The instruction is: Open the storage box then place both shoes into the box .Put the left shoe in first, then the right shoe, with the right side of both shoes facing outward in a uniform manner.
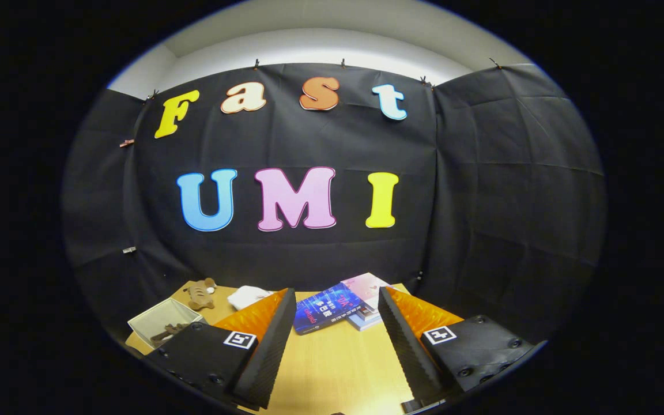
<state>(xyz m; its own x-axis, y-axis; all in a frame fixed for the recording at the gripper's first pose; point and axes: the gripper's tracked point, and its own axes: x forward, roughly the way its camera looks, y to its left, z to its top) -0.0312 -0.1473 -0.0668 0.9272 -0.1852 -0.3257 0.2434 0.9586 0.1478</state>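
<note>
Gripper (336,300) spread wide, nothing between the fingers, which hang above a bare stretch of light wooden table (338,363). Each finger body carries one square black-and-white marker tag (240,339), two tags in all; no readable text on them. Beyond the fingertips, between them, lies a stack of books: the top one, a dark blue book (327,307), has cover lettering too small and tilted to read; a pink-white book (366,285) sits just behind it, and the edges of more books (366,319) show under the blue one; exact count cannot be told. Left of the left finger stands one open white box (162,320), lid off, with a dark brown item (169,331) inside; whether that item is a shoe cannot be told. Just beyond the box, near the table's far edge, lies one brown plush toy (201,294). Beside it, touching the left finger's tip in this view, one white crumpled cloth (248,295). The box is well to the left of the gripper, not between its fingers.
</note>
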